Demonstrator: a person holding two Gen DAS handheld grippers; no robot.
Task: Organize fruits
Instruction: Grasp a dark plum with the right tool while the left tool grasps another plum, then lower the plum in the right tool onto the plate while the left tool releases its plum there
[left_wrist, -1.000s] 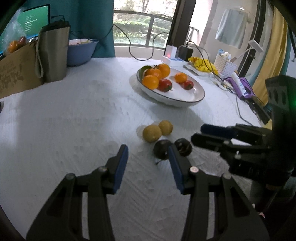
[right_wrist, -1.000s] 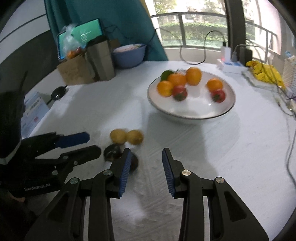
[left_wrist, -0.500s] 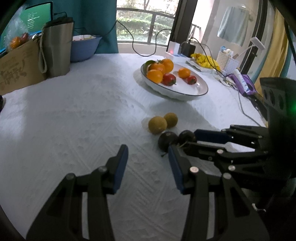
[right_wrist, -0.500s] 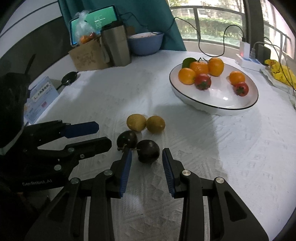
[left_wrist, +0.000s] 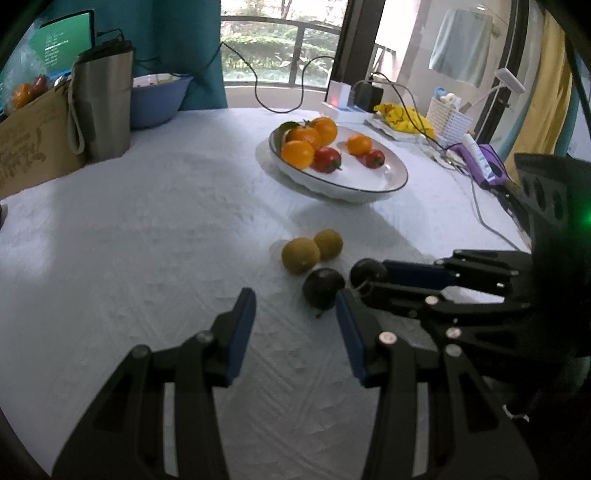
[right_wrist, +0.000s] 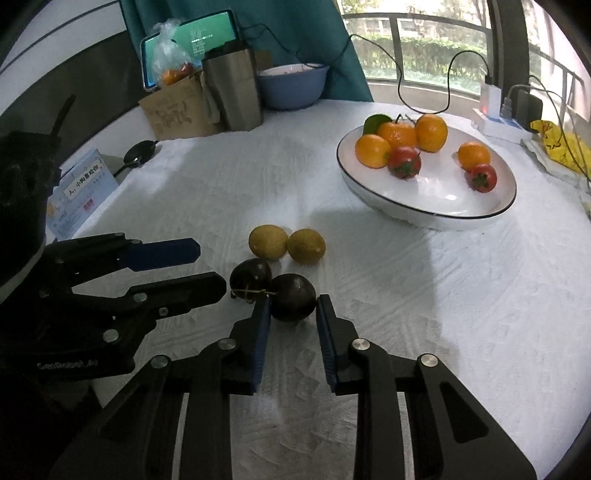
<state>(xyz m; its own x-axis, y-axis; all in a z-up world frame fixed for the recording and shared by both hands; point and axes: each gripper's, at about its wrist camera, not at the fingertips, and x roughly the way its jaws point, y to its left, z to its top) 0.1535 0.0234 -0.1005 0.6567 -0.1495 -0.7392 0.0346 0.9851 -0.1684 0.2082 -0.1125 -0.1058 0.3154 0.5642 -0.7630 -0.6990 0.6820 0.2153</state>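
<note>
We see a dark purple, glossy, roundish fruit (right_wrist: 293, 297) lying on the table (right_wrist: 443, 295) between the fingertips of our right tool (right_wrist: 291, 314), its long axis roughly crosswise to the fingers; whether the pads touch it we cannot tell. A second dark fruit (right_wrist: 250, 275) sits touching it just left, a thin stem lying across both, and two dull yellow fruits (right_wrist: 268, 242) lie just ahead. Our left tool (left_wrist: 293, 314) hovers wide apart, gripping nothing.

A steel tumbler (right_wrist: 232, 90) stands between a cardboard box (right_wrist: 177, 110) and a blue basin (right_wrist: 293, 86).
</note>
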